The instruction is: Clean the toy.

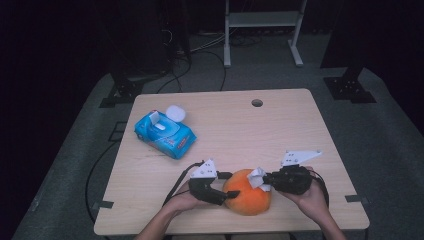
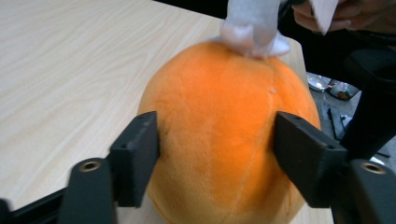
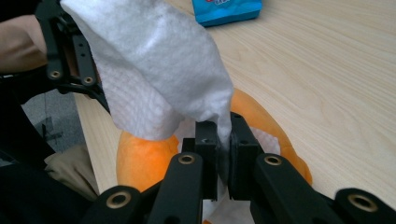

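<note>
The orange plush ball [image 1: 248, 198] sits on the near part of the light wooden table [image 1: 280, 135], close to the front edge, between the two grippers in the high view. The left gripper [image 1: 231, 186] reaches in from the left, held by the person's left hand [image 1: 182, 202], with its jaws spread around the ball's left side. The right gripper [image 1: 261, 181] comes in from the right, held by the right hand [image 1: 310, 197], and its tip carries a white wipe [image 1: 256, 176] that rests against the top right of the ball. Well apart, toward the far left of the table, lies a blue pack of wet wipes [image 1: 165, 132] with its white lid flipped open, and a round cable hole [image 1: 257, 103] shows near the far edge. In the left gripper view, the plush ball [image 2: 224, 135] stands between the two black jaws, one pressing each flank, so the left gripper [image 2: 215, 151] is grasping the ball. The white wipe [image 2: 252, 28] touches the ball's crown, and part of the other hand shows at the upper right. In the right gripper view, the right gripper [image 3: 224, 151] has its jaws clenched together on the wipe [image 3: 154, 70], which folds up and over toward the camera in a broad crumpled sheet. Beneath the jaws lies the orange ball [image 3: 144, 161], with more of the wipe spread on its surface, and the blue pack [image 3: 227, 10] shows at the top edge on the wooden table [image 3: 327, 84].
</note>
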A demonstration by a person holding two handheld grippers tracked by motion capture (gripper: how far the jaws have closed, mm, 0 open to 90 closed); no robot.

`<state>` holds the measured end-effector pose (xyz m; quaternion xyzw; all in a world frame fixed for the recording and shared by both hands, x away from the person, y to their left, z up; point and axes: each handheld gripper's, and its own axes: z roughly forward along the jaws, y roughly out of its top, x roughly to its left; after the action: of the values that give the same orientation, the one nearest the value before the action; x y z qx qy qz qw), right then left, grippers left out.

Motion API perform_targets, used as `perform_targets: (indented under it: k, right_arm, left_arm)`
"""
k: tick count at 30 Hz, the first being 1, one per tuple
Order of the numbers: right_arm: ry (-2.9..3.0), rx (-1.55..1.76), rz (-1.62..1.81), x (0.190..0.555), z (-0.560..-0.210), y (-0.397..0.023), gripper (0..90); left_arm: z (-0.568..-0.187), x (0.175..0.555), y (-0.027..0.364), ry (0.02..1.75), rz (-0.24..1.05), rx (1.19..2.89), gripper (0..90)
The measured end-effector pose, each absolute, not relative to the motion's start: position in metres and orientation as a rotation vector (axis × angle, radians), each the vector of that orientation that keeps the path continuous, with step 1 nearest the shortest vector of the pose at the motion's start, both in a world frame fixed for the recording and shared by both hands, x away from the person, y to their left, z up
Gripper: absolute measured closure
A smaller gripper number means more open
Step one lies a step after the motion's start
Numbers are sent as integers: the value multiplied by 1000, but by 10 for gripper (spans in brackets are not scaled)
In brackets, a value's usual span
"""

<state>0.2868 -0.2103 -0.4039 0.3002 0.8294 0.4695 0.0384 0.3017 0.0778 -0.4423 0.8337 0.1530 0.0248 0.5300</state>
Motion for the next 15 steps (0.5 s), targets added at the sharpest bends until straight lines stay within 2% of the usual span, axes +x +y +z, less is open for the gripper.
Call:
perform_targets:
  k: [2,4,5,15]
  right_arm:
    - [2538,898,1433,286,-403,-206,841]
    - [2537,880,1440,285,-401,-203,841]
    - [2538,859,1432,284,-400,-199,840]
    - [2506,976,1406,290,-407,-226,840]
  left_arm:
    - [-438,301,76,359,59,1949,256]
    - [-438,300,73,357,67,1955,259]
    - [-439,300,72,354,68,1963,299]
    - [-449,304,84,379,18,2005,337]
